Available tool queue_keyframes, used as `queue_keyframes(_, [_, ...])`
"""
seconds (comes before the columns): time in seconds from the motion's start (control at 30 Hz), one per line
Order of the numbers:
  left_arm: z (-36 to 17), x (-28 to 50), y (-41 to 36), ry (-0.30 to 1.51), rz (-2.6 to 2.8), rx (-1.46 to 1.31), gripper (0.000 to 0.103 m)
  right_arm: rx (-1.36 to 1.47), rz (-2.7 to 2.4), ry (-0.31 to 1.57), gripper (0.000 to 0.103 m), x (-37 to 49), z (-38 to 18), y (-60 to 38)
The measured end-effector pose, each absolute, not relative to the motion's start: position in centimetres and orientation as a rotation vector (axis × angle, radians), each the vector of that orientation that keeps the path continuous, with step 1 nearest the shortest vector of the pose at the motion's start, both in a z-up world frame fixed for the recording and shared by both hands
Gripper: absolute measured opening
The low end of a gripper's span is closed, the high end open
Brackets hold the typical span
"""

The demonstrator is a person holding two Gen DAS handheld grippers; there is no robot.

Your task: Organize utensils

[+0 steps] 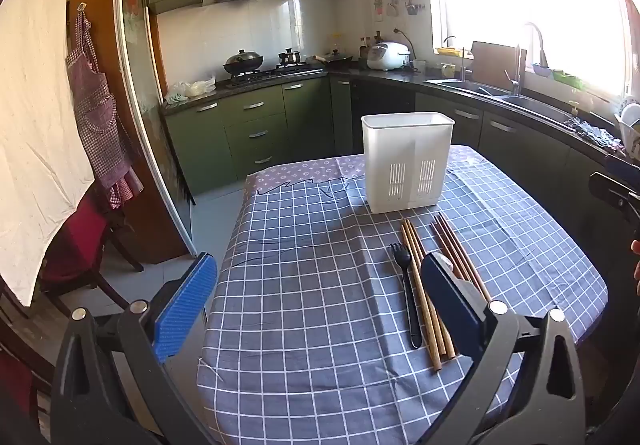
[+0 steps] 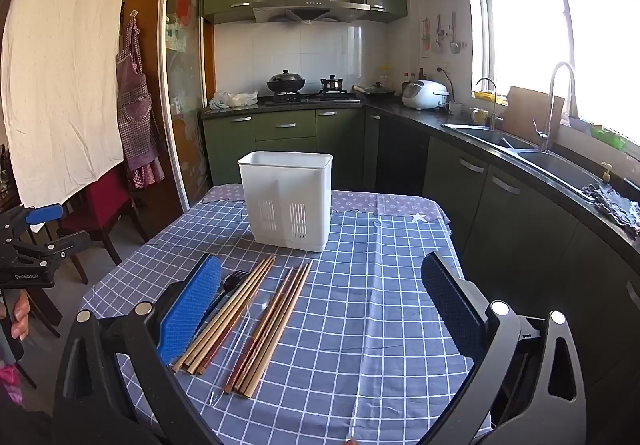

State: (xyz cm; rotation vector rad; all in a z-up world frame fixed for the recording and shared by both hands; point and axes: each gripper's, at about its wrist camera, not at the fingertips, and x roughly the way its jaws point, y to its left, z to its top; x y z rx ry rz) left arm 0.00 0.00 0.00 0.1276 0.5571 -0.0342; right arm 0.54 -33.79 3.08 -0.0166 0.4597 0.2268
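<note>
A white slotted utensil holder [image 1: 406, 161] [image 2: 289, 199] stands upright on the blue checked tablecloth [image 1: 312, 285] [image 2: 376, 285]. In front of it lie a black plastic fork [image 1: 406, 293] [image 2: 228, 287], a bundle of light wooden chopsticks [image 1: 424, 305] [image 2: 228, 313], a bundle of darker chopsticks [image 1: 460, 253] [image 2: 272, 325] and a clear plastic spoon [image 2: 246, 341]. My left gripper [image 1: 316, 301] is open and empty, held above the table left of the utensils. My right gripper [image 2: 324, 309] is open and empty, above the table right of the utensils.
Green kitchen cabinets, a stove with a wok [image 2: 286, 82] and a sink [image 2: 560, 165] run behind and right of the table. A red chair [image 1: 84, 241] and a hanging apron [image 1: 98, 113] are on the left. The other gripper shows at the frame edges [image 1: 620, 197] [image 2: 32, 245].
</note>
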Motion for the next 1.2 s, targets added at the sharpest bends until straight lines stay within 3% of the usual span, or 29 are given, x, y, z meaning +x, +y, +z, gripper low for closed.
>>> queue_keyframes(1.2, [-0.56, 0.01, 0.27, 0.578, -0.036, 0.138, 0.097, -0.011, 0.237, 0.463, 0.099, 0.60, 2.48, -33.34])
